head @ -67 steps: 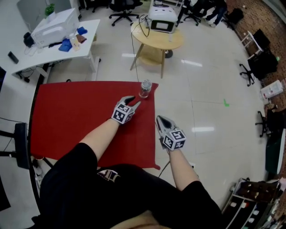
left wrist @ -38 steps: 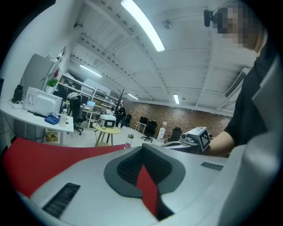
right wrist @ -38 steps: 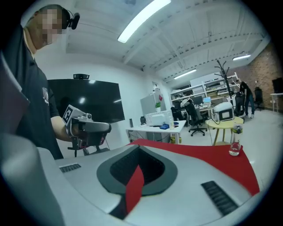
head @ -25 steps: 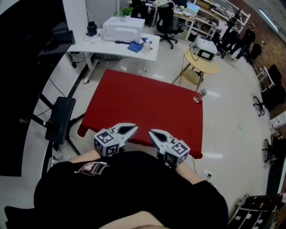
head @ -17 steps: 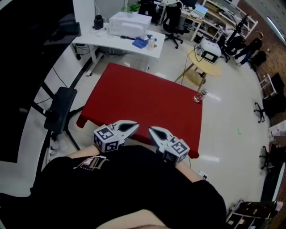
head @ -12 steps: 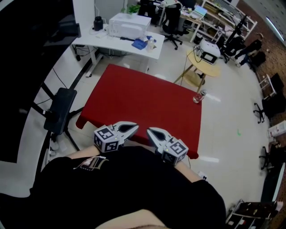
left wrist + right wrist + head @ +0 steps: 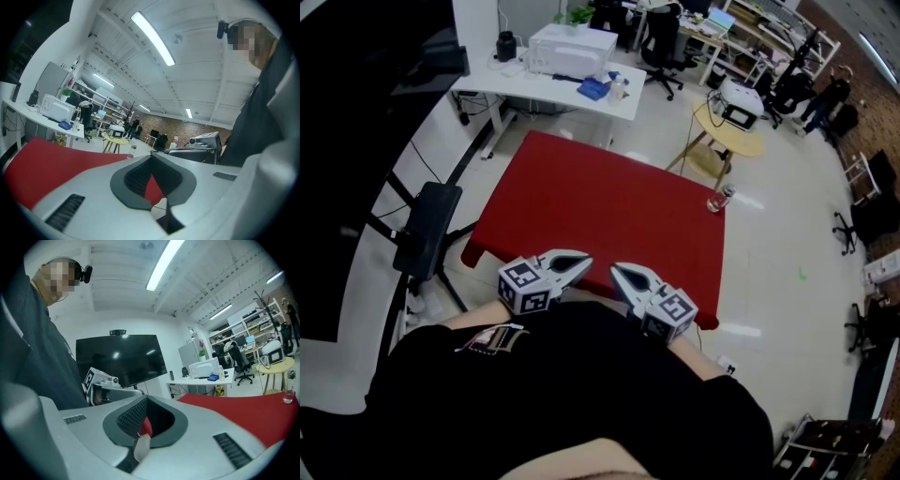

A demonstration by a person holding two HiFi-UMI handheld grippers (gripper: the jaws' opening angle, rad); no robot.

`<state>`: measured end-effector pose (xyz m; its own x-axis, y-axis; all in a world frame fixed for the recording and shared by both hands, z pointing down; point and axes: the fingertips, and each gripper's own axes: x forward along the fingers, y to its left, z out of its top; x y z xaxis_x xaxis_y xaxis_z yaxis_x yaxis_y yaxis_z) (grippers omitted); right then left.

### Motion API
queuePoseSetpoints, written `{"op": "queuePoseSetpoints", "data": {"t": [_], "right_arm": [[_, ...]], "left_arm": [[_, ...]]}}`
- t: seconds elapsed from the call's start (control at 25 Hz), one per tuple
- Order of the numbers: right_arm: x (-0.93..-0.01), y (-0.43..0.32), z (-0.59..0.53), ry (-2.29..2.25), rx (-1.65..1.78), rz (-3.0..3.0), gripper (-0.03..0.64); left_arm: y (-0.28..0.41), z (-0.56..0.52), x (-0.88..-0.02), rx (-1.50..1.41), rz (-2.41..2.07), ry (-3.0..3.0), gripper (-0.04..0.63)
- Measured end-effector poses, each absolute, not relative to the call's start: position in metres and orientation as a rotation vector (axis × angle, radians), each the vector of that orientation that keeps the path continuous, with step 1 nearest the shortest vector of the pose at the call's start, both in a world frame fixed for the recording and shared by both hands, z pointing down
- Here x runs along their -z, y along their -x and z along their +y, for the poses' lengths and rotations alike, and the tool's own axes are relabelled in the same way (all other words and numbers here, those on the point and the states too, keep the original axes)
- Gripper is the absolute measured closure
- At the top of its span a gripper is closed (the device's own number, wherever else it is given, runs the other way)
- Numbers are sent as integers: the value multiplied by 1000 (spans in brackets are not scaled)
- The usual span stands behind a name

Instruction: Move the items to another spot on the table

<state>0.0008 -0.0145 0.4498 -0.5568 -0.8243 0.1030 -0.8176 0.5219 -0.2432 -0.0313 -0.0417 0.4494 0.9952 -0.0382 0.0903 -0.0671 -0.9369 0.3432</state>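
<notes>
A small clear bottle (image 7: 717, 200) was seen standing at the far right corner of the red table (image 7: 581, 206), close to its edge. It appeared see-through and narrow, with a paler top; finer detail could not be made out at that size. In the left gripper view it (image 7: 132, 150) was seen far off, beyond the red surface, and in the right gripper view it (image 7: 287, 397) was shown at the right end of the table. Nothing else was seen on the red cloth.

The left gripper (image 7: 579, 262) and the right gripper (image 7: 617, 272) were held side by side at the near edge of the table, close against the person's black shirt (image 7: 581, 394) and well apart from the bottle. The jaws of each were brought together at the tips, and nothing was clamped between them.

The table was set on a pale, glossy floor (image 7: 769, 244). A white desk (image 7: 487, 89) carrying a white box-shaped machine (image 7: 572, 49) was placed beyond the far edge, and a round wooden table (image 7: 729, 141) with a device on it was found at the far right. A black chair (image 7: 422, 244) was stood at the left, beside a large dark screen (image 7: 356, 141).
</notes>
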Motion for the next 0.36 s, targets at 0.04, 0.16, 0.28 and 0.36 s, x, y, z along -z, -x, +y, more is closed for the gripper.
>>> {"op": "queuePoseSetpoints", "data": {"t": [0.04,0.16,0.28,0.36], "right_arm": [[-450,0,-15,1464,412,2719,614],[-451,1,-17,1460,411,2718,614],[-450,3,-17,1459,410,2721,614],[-450,4,-16,1456,408,2725,615]], "left_arm": [[32,-42,-451,-117,-74,-2780,592],[33,-45,-454,-115,-71,-2773,592],[34,-45,-454,-121,-70,-2771,592],[35,-44,-454,-124,-71,-2769,592]]}}
